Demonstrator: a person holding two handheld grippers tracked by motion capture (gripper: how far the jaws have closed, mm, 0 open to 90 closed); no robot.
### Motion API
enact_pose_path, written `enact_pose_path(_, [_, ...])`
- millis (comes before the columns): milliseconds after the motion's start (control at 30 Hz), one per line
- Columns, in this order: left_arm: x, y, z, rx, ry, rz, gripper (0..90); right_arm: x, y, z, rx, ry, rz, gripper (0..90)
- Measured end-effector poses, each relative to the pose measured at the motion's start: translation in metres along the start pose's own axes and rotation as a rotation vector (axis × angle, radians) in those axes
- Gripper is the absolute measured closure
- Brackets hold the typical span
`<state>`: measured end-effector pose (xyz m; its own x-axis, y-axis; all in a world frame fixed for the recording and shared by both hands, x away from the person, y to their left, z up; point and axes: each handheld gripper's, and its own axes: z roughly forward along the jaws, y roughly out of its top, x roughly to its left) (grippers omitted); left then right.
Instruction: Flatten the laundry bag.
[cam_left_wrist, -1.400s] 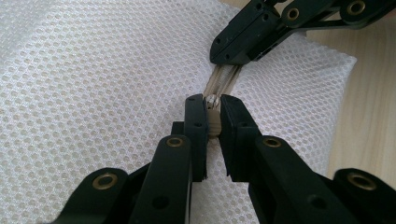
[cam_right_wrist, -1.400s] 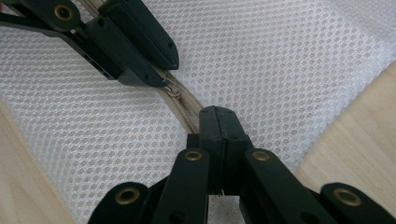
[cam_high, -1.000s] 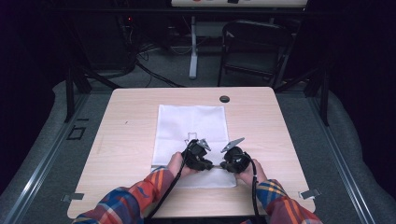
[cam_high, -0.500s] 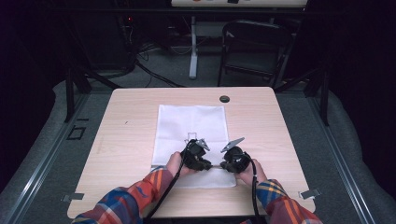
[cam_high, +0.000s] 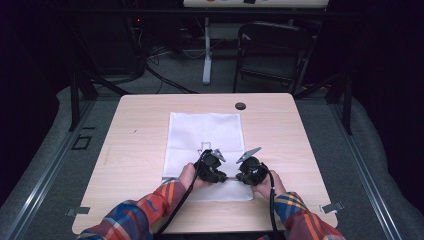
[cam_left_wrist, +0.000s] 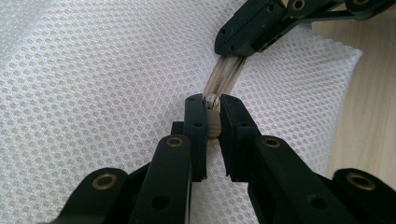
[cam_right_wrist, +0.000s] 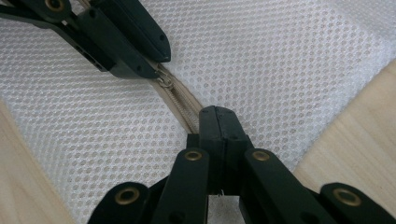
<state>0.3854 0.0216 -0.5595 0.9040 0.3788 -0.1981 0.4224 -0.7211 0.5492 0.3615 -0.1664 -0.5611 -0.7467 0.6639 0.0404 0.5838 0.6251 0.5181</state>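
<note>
A: What is the biggest thing here?

B: The wooden table (cam_high: 135, 150); a white mesh bag (cam_high: 200, 135) lies flat on its middle, reaching toward the near edge; a small dark round cap (cam_high: 240, 106) sits on the table beyond the bag's far edge, apart from it.

A: And the person?

B: Two forearms in plaid sleeves (cam_high: 145, 210) come in from the near side; each hand holds a black gripper, and the two meet side by side over the near part of the bag.

A: What is the left gripper (cam_left_wrist: 212, 105) doing?

B: Its jaws are closed on the beige zipper pull (cam_left_wrist: 213, 122), pinched between the pads; in the right gripper view it appears at the upper left, at the slider.

A: The right gripper (cam_right_wrist: 218, 112)?

B: Its jaws are pressed fully together on the beige zipper tape (cam_right_wrist: 180, 105) of the bag, a short way along the zipper from the left one; the stretch of zipper (cam_left_wrist: 227, 74) between the two runs straight.
</note>
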Motion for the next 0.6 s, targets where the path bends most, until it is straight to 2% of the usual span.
enact_pose_path(500, [-0.0005,-0.0006,-0.0015,0.012,0.011,0.012,81.8,0.0000,0.0005,-0.0008,0.014,-0.006,-0.005,90.0])
enact_pose_path(600, [0.0048,-0.0046,-0.0061,0.012,0.018,-0.003,81.8,-0.0008,-0.0005,-0.0012,0.014,-0.007,-0.002,90.0])
